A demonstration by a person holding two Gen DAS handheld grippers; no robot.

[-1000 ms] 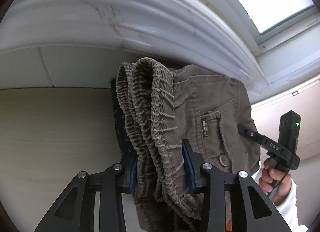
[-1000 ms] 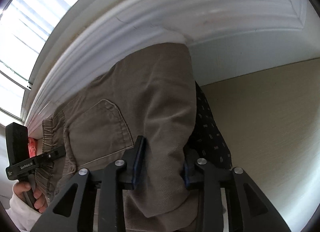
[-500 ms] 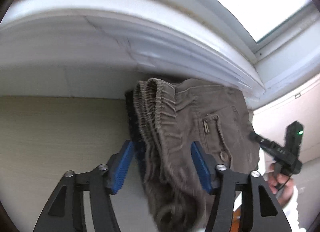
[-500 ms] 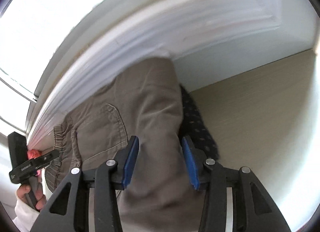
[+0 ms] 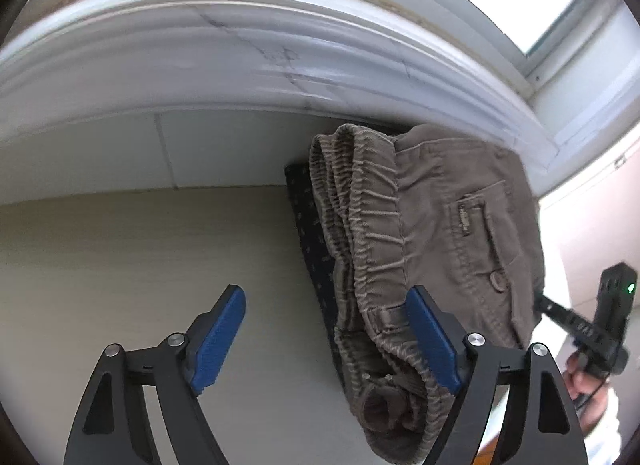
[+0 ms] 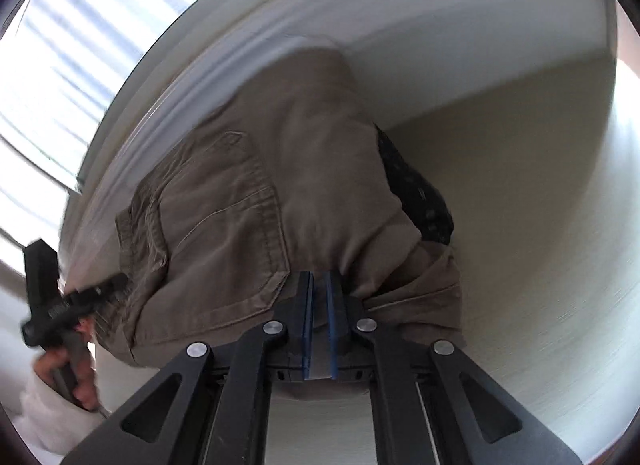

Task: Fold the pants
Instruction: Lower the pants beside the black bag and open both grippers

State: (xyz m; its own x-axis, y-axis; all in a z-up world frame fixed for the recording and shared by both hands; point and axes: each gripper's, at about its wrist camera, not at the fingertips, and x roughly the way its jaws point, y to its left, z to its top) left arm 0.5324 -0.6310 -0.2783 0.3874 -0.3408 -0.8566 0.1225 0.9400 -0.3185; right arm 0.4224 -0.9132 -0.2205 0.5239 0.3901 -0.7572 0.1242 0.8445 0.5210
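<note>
While the folded brown pants [image 5: 436, 233] lie on the pale tabletop [image 5: 132, 265] against the white wall moulding [image 5: 200, 61], they sit on top of a dark patterned cloth [image 5: 308, 217] that peeks out along one edge.

Left wrist view: pants fill the 1–4 o'clock part of the frame, elastic waistband bunched toward centre, buttoned back pocket toward 3 o'clock. Left gripper [image 5: 324, 337] at 6 o'clock, jaws wide and opening; blue pads clear of the fabric, nothing gripped btwn them, just bare table w/ the waistband edge next to the right-side pad. Right hand [image 5: 584, 381] w/ its black handle shows at 4 o'clock, white sleeve below it.

Right wrist view (blurred): pants at centre, running up toward 11 o'clock, pocket flap at 9 o'clock, dark cloth showing at 2–3 o'clock. Right gripper [image 6: 319, 297] at 6 o'clock, blue pads drawn together to a thin gap, tips at the near hem of the pants; can't tell if any fabric is pinched. Left hand [image 6: 66, 369] on its handle at 8 o'clock. Bright window [image 6: 60, 65] at 10 o'clock.
</note>
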